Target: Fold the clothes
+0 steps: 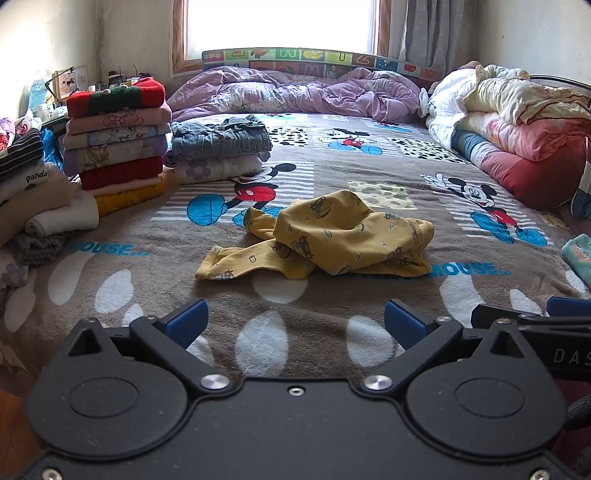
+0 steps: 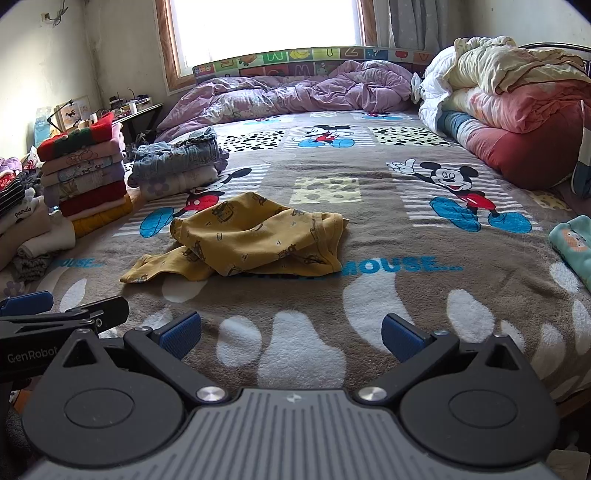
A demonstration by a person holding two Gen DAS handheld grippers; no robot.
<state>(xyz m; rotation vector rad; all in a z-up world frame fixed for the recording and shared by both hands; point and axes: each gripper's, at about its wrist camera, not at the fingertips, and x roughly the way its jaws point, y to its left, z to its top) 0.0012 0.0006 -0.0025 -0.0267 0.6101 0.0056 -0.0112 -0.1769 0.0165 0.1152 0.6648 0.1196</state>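
Pyjamas (image 1: 332, 236) crumpled mid blanket (image 1: 332, 177), maybe trousers, both hand-held grippers (image 1: 295, 325) (image 2: 291, 332) wide, empty

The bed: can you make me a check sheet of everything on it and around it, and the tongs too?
Surface: brown Mickey Mouse blanket covering the bed, flat.
Job's things: yellow printed garment, crumpled and unfolded, mid-bed.
Clutter: tall stack of folded clothes at left; folded denim pile beside it; purple duvet bunched by the headboard; rolled bedding at right.
Tongs: left tongs open, empty, short of the garment; right tongs open, empty.
Cables: nothing seen.
Surroundings: bright window, curtain, cluttered side table.
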